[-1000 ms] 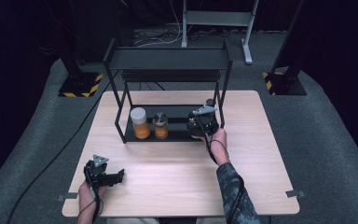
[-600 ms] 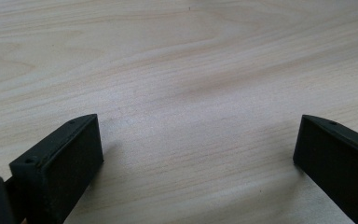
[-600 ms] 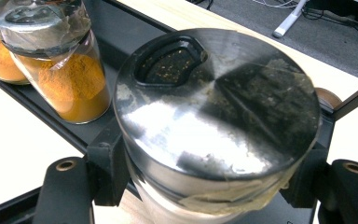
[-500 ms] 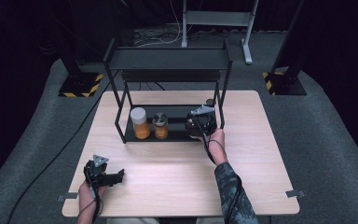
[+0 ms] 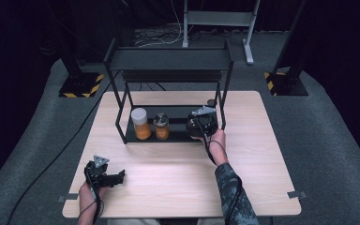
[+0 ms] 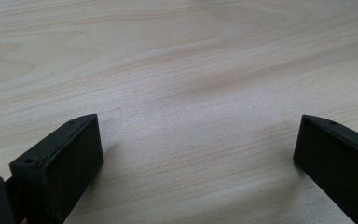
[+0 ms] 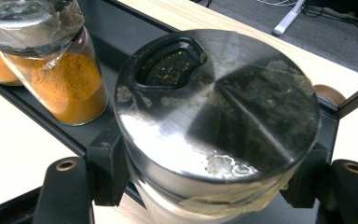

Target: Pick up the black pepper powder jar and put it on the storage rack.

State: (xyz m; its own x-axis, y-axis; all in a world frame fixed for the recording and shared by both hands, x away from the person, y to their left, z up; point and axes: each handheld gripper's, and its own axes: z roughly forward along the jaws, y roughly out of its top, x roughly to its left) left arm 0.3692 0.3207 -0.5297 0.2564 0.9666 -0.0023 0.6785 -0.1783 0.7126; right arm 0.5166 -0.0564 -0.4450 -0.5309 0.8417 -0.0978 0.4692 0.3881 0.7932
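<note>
Right tool [image 7: 214, 186] clamps a jar [image 7: 216, 116] with a smeared, shiny metal lid.

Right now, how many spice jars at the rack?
3. White-lidded jar at the lower shelf's left, metal-lidded jar beside it, and a third jar clamped in the right gripper at the shelf's right end. None seems hidden.

Two jars [image 5: 150, 124] on rack's [image 5: 168, 58] lower shelf, third jar [image 7: 216, 121] right of them

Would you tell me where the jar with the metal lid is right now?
The metal-lidded jar sits clamped in the right gripper at the rack's lower right, beside two orange spice jars.
</note>
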